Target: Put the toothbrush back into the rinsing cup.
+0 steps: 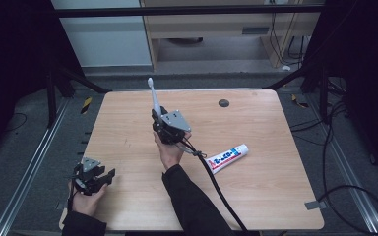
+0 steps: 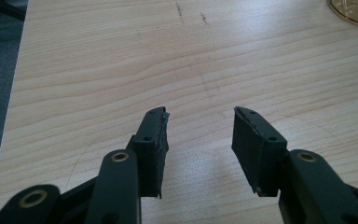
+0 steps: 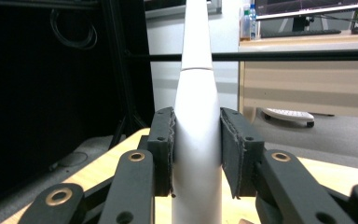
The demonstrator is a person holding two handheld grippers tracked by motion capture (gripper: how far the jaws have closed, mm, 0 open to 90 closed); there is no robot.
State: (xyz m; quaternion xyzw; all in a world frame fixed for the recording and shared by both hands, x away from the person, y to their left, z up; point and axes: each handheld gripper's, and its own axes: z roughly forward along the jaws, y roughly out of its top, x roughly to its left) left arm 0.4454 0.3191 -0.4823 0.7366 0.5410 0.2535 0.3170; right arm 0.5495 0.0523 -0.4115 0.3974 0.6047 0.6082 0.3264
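A white toothbrush stands nearly upright over the middle of the wooden table, head up. My right gripper is shut on its handle. In the right gripper view both pads press the thick white handle, with that gripper closed around it. A white toothpaste tube with blue and red print lies flat to the right of my right hand. My left gripper rests at the table's near-left corner. It is open, and the left gripper view shows bare wood between its jaws.
A small dark round spot sits in the tabletop toward the far side. The edge of an amber glass item shows at the top right of the left gripper view. A black cable trails from my right gripper across the table toward me.
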